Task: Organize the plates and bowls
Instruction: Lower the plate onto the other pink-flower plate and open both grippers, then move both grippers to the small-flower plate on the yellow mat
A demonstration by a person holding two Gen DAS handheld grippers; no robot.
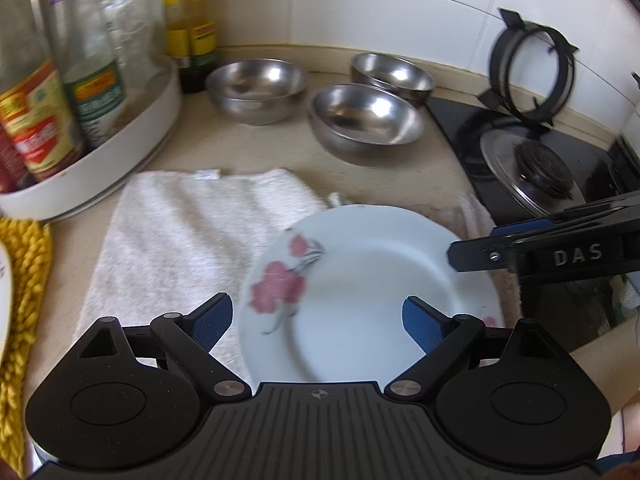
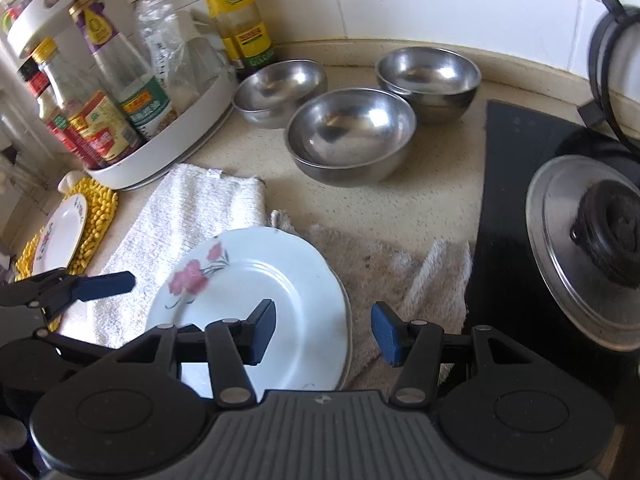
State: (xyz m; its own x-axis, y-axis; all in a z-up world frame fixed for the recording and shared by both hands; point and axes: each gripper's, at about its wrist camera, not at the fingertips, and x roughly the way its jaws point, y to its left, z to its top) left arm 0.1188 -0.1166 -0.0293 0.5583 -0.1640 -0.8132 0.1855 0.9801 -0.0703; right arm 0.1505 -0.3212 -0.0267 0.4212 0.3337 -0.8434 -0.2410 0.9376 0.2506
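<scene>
A white plate with a pink flower [image 1: 360,292] lies on towels on the counter; it also shows in the right wrist view [image 2: 260,292]. My left gripper [image 1: 318,320] is open and empty just above the plate's near rim. My right gripper [image 2: 324,330] is open and empty over the plate's right rim; it enters the left wrist view from the right [image 1: 500,252]. Three steel bowls stand at the back: left [image 2: 280,88], middle [image 2: 352,134], right [image 2: 430,78]. A second flowered plate [image 2: 60,236] sits on a yellow mat [image 2: 96,224] at the left.
A white round rack of sauce bottles [image 2: 132,92] stands at the back left. A white towel [image 2: 180,232] and a stained towel [image 2: 400,276] cover the counter. A black stove [image 2: 516,184] with a pot lid [image 2: 592,252] is on the right. A tiled wall runs behind.
</scene>
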